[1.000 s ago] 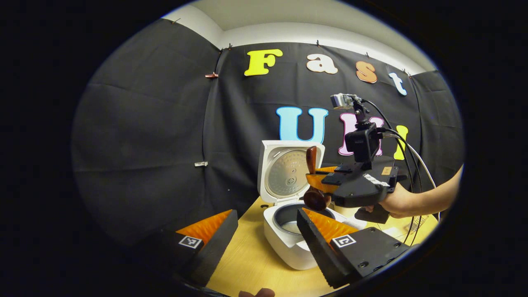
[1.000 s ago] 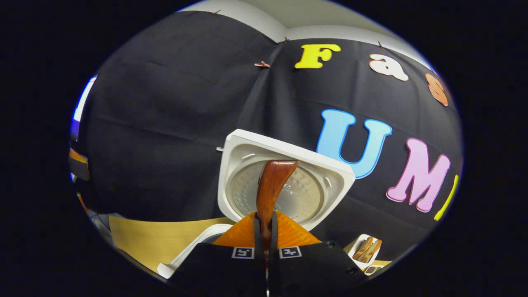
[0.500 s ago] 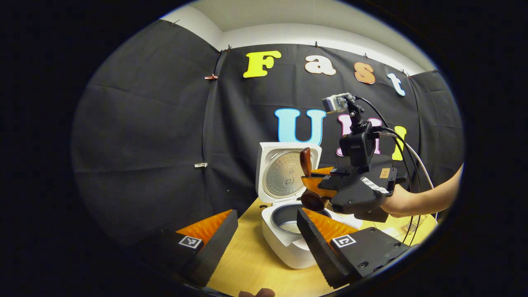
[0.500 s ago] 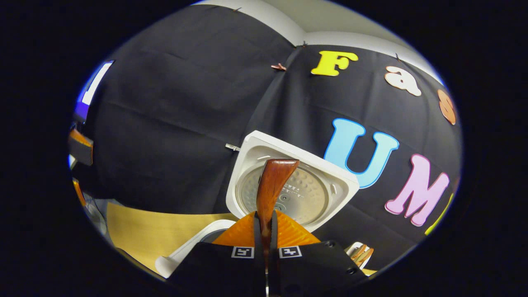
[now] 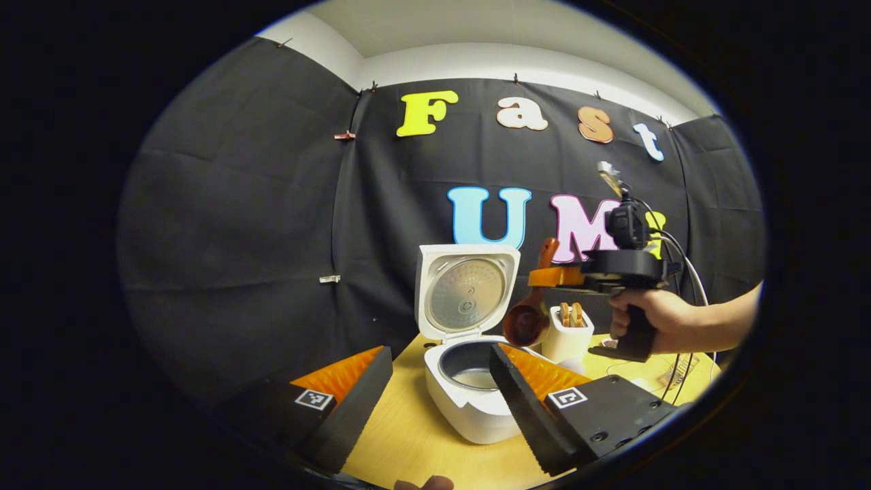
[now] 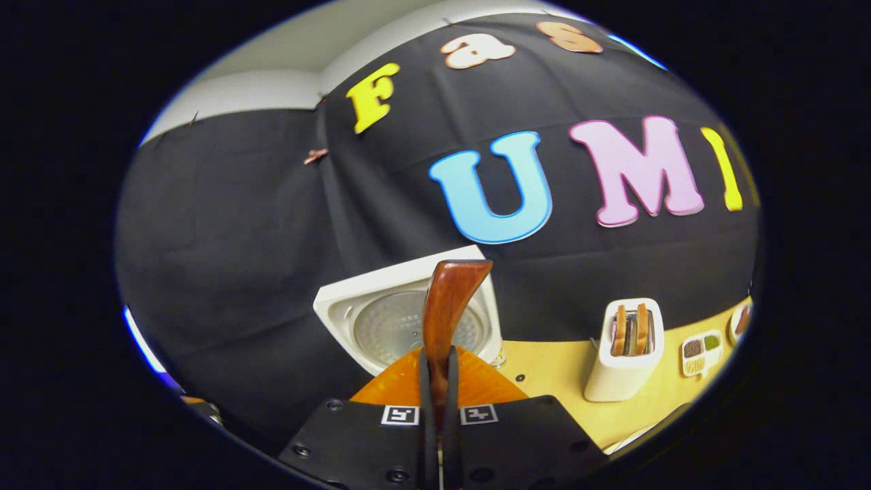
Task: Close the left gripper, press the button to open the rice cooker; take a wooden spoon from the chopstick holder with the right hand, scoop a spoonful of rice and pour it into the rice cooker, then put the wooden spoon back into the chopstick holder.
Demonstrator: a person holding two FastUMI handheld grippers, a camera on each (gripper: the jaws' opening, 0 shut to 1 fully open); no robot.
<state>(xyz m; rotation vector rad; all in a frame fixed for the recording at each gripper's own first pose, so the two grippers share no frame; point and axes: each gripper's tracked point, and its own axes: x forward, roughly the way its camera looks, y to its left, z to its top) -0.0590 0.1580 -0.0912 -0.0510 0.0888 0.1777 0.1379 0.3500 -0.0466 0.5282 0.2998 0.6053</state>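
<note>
On the wooden table (image 5: 415, 435) the rice cooker (image 5: 469, 401) stands open, left gripper (image 5: 435, 381) spread, right gripper (image 6: 436, 371) clamping the wooden spoon (image 6: 446, 306).

White rice cooker (image 5: 469, 401) stands lid-up on the table; wooden spoon (image 5: 530, 316) hangs bowl-down beside the white chopstick holder (image 5: 567, 337).

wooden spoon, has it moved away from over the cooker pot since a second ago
Yes. In the left gripper view the wooden spoon, clamped in the right tongs, has swung right, off the rice cooker and next to the chopstick holder.
</note>
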